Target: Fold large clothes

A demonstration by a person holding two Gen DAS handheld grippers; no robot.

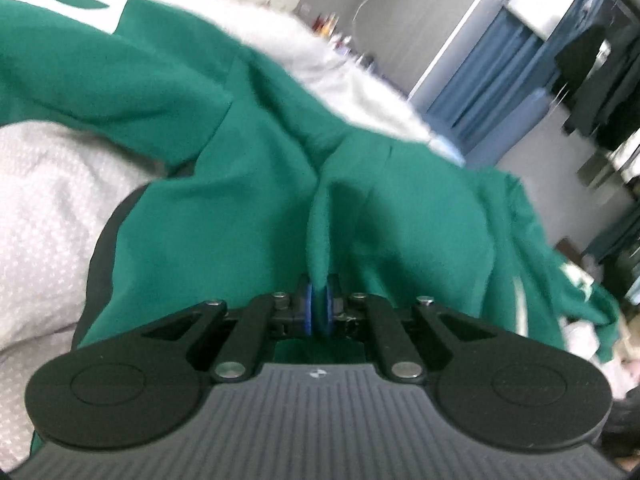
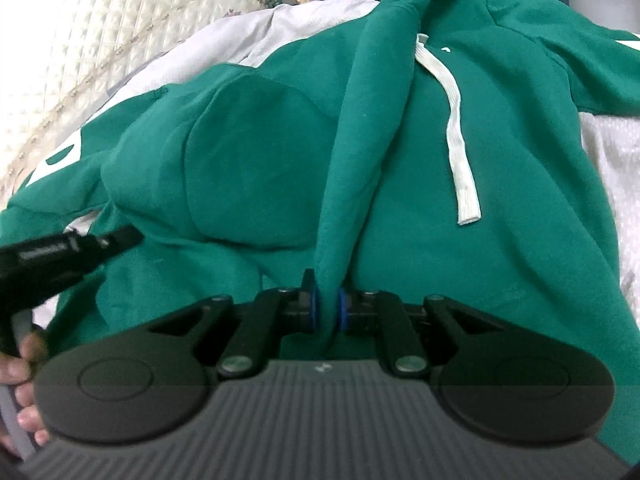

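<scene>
Blur softens the far side of the green hoodie [image 1: 248, 128] in the left wrist view, and its white print is cut off at the frame edge. The hoodie lies spread on a pale grey bedspread [image 1: 48, 216], a quilted headboard [image 2: 80, 40] behind it — bottles beyond. Both tools tilt downward: the left gripper [image 1: 319, 312] pinches a raised ridge of fabric, the right gripper [image 2: 329, 308] clamps another fold just beside the white drawstring [image 2: 456, 132].

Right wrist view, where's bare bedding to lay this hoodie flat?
Bare grey bedspread lies right of the green hoodie, beyond its white drawstring. A smaller patch sits top left, by the quilted headboard. The middle is crowded with bunched fabric.
</scene>
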